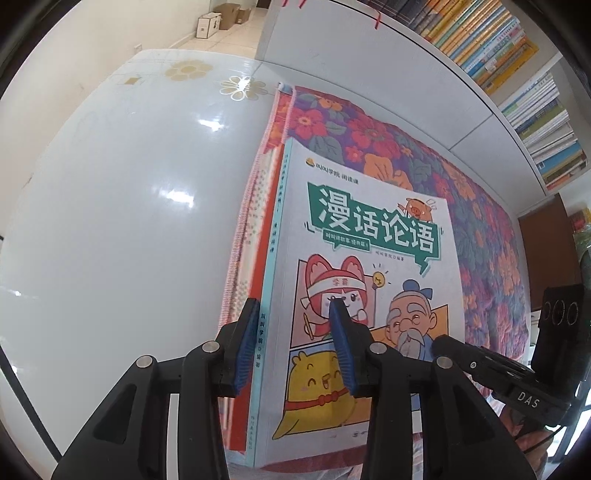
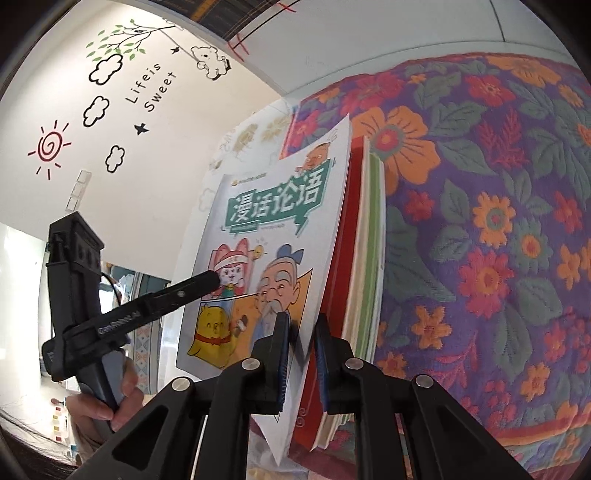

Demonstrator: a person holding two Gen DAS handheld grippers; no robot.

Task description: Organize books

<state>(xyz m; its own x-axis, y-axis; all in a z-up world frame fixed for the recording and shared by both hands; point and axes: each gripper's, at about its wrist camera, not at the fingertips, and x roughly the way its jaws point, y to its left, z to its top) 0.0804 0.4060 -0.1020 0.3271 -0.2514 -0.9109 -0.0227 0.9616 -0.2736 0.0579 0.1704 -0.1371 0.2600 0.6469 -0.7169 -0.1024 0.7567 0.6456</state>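
Observation:
A comic book point(image 1: 369, 229) with a teal title banner and cartoon figures lies tilted on top of a stack of books. My left gripper point(image 1: 293, 302) straddles its spine edge: the left pad touches the teal spine and the right fingertip rests on the cover. The right wrist view shows one left finger point(image 2: 192, 286) on the cover of this comic book point(image 2: 273, 206). My right gripper point(image 2: 302, 317) is shut on the cover's lower right edge, which is raised off a red book point(image 2: 343, 258). A green-edged book point(image 2: 375, 240) lies under that.
The stack rests on a floral cloth point(image 1: 406, 147) beside a glossy white table top point(image 1: 129, 203). Full bookshelves point(image 1: 498, 44) stand at the far right, behind a white board. A hand point(image 2: 122, 402) holds the left gripper's handle. Cardboard boxes point(image 1: 221, 18) sit on the floor far off.

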